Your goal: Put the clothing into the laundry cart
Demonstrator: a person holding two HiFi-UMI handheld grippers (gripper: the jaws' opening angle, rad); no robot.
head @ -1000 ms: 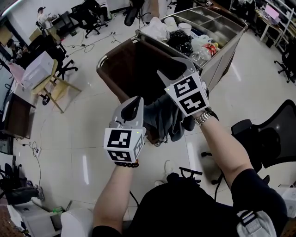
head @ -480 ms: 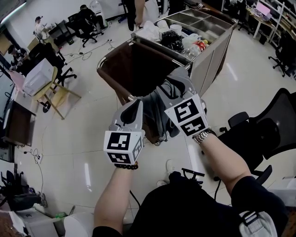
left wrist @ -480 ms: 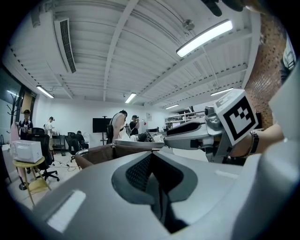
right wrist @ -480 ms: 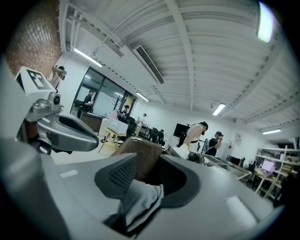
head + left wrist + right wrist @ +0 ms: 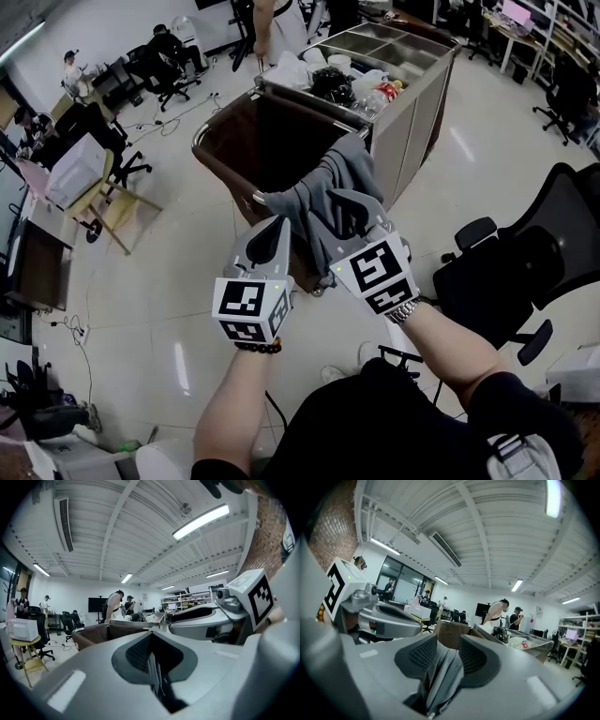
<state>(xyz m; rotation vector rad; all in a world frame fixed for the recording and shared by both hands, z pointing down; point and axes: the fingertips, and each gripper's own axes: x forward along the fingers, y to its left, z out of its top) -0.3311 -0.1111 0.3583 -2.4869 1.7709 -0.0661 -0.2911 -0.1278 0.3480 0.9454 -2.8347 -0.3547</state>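
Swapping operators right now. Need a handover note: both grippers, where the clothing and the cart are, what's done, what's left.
Left gripper: shut on a thin edge of the grey garment.
Right gripper: shut on a thicker bunch of the same garment.
Things: the garment is stretched between the two grippers and held up at the near rim of the brown laundry cart. It has not been dropped in.
Done: the garment is lifted and at the cart.
Left: move it over the opening, open both sets of fingers and let it fall inside.
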